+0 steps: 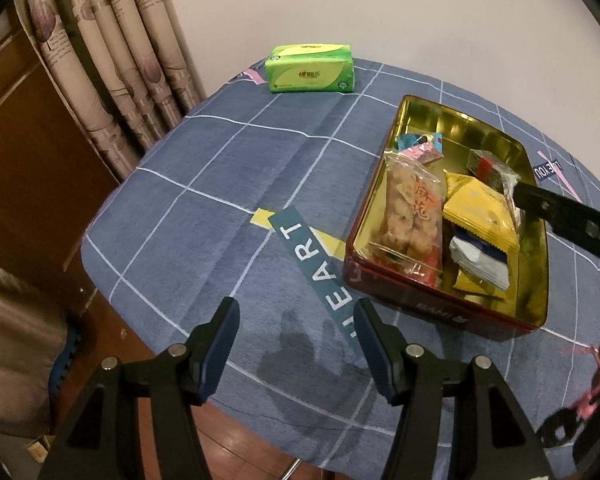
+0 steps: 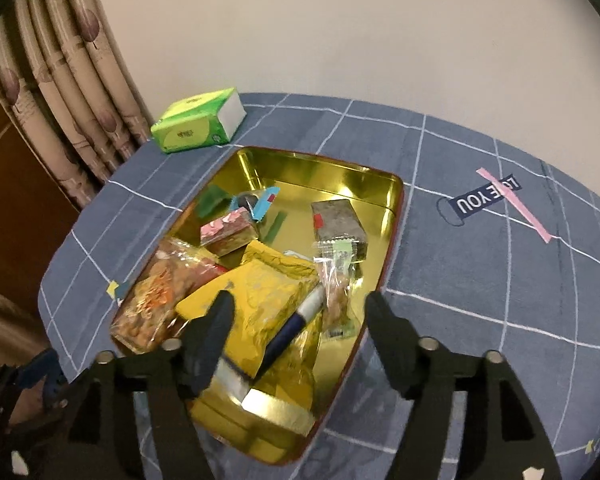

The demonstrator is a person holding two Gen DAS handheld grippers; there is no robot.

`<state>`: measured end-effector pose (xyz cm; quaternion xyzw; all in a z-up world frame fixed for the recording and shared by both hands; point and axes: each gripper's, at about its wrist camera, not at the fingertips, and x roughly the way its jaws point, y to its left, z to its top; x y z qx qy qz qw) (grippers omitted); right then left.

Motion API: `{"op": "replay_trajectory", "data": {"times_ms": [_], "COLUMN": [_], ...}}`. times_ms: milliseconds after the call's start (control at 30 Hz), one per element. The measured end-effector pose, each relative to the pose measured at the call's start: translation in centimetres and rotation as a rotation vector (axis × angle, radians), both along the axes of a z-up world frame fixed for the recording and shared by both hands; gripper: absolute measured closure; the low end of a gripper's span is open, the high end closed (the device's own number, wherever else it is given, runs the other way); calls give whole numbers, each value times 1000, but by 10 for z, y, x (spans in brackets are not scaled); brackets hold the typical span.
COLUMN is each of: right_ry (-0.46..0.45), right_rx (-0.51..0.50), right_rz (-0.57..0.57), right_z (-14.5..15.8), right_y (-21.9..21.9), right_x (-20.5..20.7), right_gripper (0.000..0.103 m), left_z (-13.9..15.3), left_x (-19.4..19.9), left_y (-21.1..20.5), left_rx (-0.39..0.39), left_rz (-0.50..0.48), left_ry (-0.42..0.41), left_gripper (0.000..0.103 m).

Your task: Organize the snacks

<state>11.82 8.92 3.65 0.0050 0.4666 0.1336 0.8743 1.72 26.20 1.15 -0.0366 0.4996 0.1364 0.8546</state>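
Reading "HEART" (image 1: 315, 265) and "LOVE YOU" (image 2: 485, 197) on tablecloth (image 1: 240, 168).

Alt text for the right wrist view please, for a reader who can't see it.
The right hand-held gripper, jaws open and empty, hangs over a gold-lined tin full of wrapped snacks, among them a yellow packet and a clear bag of fried twists. The tin sits on a blue checked tablecloth; a green tissue pack lies beyond it.
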Motion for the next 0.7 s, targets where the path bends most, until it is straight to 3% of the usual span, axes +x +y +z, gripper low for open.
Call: {"op": "replay_trajectory", "data": {"times_ms": [167,700], "right_ry": [5,53], "right_rx": [0,-58], "right_rz": [-17,5], "right_z": [6,-3], "right_y": [-5,-2], "right_x": [-25,-68], "right_gripper": [4,0], "left_z": [-1,-1], "left_x": [1,-2], "left_y": [0,-2], "left_rx": [1,-1], "left_rz": [2,-14], "left_ry": [4,15], "left_gripper": [42,42]}}
